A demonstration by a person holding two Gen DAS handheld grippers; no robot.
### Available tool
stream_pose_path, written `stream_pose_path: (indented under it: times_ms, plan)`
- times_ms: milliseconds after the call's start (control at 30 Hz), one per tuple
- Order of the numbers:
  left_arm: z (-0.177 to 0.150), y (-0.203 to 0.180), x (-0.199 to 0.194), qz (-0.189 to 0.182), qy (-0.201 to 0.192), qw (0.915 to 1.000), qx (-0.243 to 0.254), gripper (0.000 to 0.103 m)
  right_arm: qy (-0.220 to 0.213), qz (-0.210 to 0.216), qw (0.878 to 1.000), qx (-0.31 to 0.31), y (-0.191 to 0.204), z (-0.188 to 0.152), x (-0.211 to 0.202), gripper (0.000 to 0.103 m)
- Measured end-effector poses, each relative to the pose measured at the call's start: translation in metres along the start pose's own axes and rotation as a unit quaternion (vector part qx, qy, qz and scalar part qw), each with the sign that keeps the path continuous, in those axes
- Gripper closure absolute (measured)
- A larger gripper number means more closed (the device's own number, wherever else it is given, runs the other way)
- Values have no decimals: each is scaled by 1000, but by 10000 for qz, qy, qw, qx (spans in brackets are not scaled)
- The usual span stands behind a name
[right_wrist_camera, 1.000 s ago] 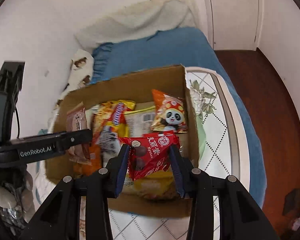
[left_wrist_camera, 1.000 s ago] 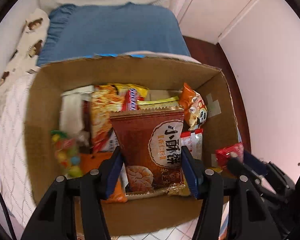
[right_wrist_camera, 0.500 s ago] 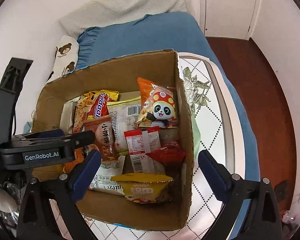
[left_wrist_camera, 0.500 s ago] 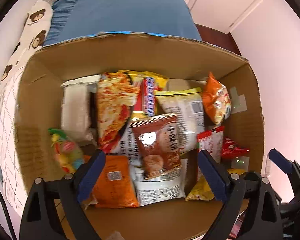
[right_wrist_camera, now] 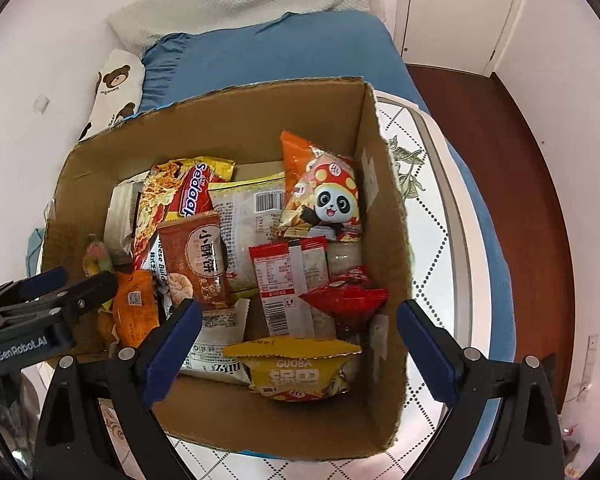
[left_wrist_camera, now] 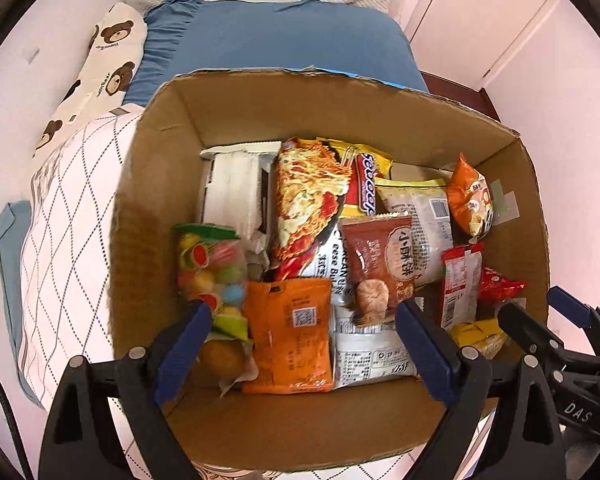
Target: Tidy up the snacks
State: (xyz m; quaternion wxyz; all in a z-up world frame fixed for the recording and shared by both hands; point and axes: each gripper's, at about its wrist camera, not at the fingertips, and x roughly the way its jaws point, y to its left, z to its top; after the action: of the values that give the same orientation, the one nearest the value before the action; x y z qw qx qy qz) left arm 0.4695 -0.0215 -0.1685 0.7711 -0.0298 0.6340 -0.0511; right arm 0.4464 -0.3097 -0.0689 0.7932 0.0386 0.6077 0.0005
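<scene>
Cardboard box (left_wrist_camera: 228,128) sits centre frame in both views, on a quilted white bed cover (left_wrist_camera: 64,216), packed with snacks. Brown biscuit pack (left_wrist_camera: 380,264) lies mid-box on top of a white noodle pack (left_wrist_camera: 428,216); it's between the tips of the left gripper (left_wrist_camera: 302,344) in the picture but not touched. Orange pack (left_wrist_camera: 288,336) is lower centre, candy bag (left_wrist_camera: 212,264) at its left by the box wall, spaghetti-print pack (left_wrist_camera: 308,204) above. In the right wrist view: panda bag (right_wrist_camera: 324,196) upper right of the box, red-and-white sachet (right_wrist_camera: 288,280) mid-box, crumpled red pack (right_wrist_camera: 348,300) just right of it against the wall, yellow GUOBA pack (right_wrist_camera: 296,372) at the near edge.

Left gripper: jaws wide, holding nothing, over the near edge. Right gripper (right_wrist_camera: 298,344): jaws wide too, nothing between them, over the near right corner.

Blue pillow (right_wrist_camera: 280,52) and bear-print pillow (left_wrist_camera: 100,76) upper frame behind the box.
</scene>
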Motion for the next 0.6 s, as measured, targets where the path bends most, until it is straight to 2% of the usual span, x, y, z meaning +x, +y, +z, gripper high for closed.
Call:
stream_pose_path:
  times_ms: [200, 333, 600]
  plan:
    - [-8, 1, -22, 29, -266, 9996, -5, 9, -92, 54, 9999, -6, 5, -5, -7, 3]
    - [-18, 2, -43, 75, -584, 9983, 14, 9, -345, 97, 9993, -40, 9, -15, -29, 3]
    - [-67, -1, -110, 206, -1623, 9865, 38, 9, -1037, 130, 9944, -182, 14, -51, -90, 2]
